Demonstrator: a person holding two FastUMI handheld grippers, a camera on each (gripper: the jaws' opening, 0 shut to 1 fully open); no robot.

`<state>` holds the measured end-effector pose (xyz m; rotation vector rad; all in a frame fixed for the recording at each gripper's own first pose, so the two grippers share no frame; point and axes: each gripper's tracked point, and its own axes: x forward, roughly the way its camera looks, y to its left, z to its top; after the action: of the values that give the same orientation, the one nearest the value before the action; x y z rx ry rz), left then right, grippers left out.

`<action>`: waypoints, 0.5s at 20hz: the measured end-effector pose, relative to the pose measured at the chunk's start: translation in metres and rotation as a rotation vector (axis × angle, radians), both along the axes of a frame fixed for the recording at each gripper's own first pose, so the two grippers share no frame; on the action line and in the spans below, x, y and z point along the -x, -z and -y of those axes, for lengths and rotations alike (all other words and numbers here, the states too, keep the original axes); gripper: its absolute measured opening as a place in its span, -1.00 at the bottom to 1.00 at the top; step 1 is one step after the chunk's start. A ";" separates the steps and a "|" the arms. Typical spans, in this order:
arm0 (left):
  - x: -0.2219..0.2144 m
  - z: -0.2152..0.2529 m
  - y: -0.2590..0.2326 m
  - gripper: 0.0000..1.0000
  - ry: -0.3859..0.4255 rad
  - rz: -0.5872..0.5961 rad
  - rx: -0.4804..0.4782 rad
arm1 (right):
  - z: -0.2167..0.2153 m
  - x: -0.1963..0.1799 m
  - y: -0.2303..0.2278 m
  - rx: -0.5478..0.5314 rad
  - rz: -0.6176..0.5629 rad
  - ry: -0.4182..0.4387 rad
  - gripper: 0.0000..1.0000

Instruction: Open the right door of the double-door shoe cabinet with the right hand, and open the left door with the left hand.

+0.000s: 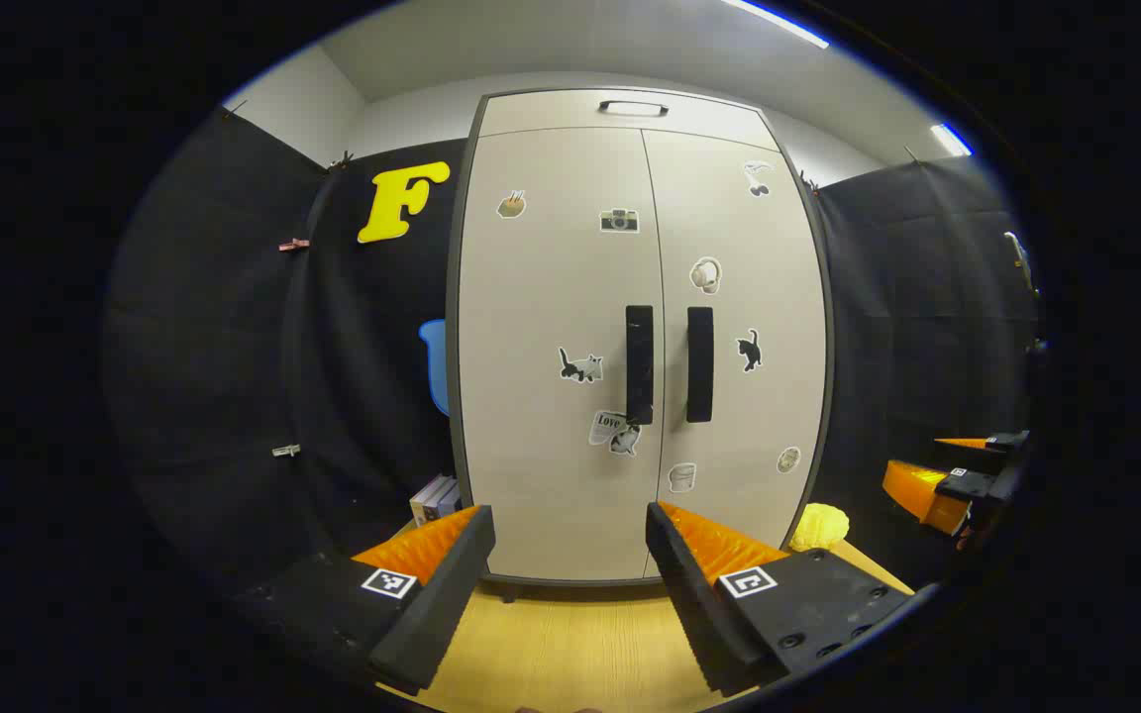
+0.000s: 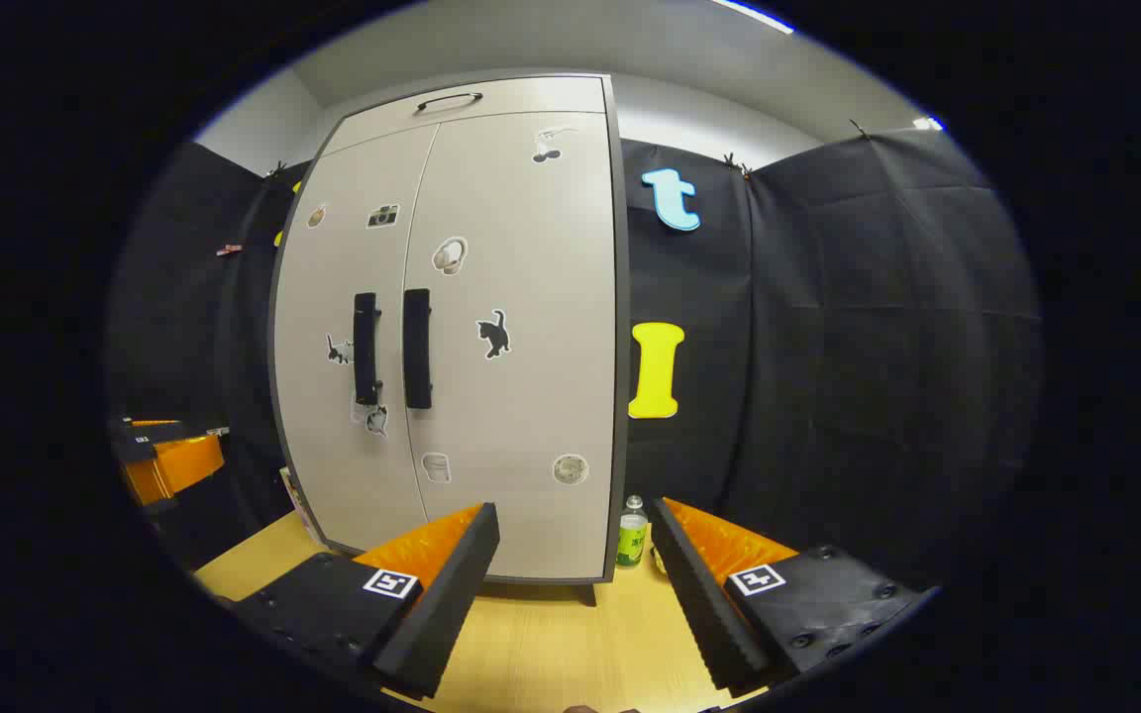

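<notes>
The left gripper [image 1: 570,540] hangs with its two fingers spread wide apart and nothing between them, well short of the shoe cabinet [image 1: 640,337], which stands straight ahead of it in the left gripper view. The right gripper [image 2: 575,535] is likewise spread wide and empty; in the right gripper view the cabinet [image 2: 462,327] sits off to the left of its line, so this gripper points more at the cabinet's right edge and the black cloth wall beyond. At the far right rim of the left gripper view the right gripper [image 1: 967,475] shows again, and the left gripper [image 2: 159,451] shows at the far left rim of the right gripper view — the two are well apart.

Both doors are closed. The left door [image 1: 551,347] and the right door [image 1: 739,327] meet at a centre seam, with two dark vertical handles either side of it: the left handle [image 1: 639,363] and the right handle [image 1: 699,363], neither touched. Small stickers dot both doors — cats, a camera, headphones. A narrow top panel carries its own small handle [image 1: 633,107].

The cabinet stands on a pale wooden surface [image 1: 570,634]. Beside its left foot lean some books [image 1: 434,498]; near its right foot lies a yellow lumpy thing [image 1: 820,527]. A small bottle [image 2: 633,533] stands just beside the cabinet's right corner.
</notes>
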<state>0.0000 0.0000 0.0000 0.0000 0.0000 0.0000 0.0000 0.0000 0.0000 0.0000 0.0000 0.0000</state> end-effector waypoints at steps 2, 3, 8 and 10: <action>0.002 -0.005 0.001 0.90 0.024 -0.001 0.003 | -0.007 0.001 -0.001 0.000 -0.002 0.015 0.96; 0.002 -0.005 0.003 0.90 0.037 -0.002 0.009 | -0.011 0.001 -0.003 0.001 -0.001 0.019 0.96; 0.000 -0.016 0.006 0.90 0.067 -0.001 0.026 | -0.030 0.007 -0.014 0.011 0.021 0.024 0.96; 0.000 -0.019 0.006 0.90 0.071 -0.001 0.032 | -0.037 0.009 -0.015 0.016 0.019 0.018 0.96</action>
<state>-0.0002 0.0187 -0.0063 -0.0322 0.0008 -0.0708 -0.0088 0.0366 0.0154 -0.0158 -0.0189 -0.0179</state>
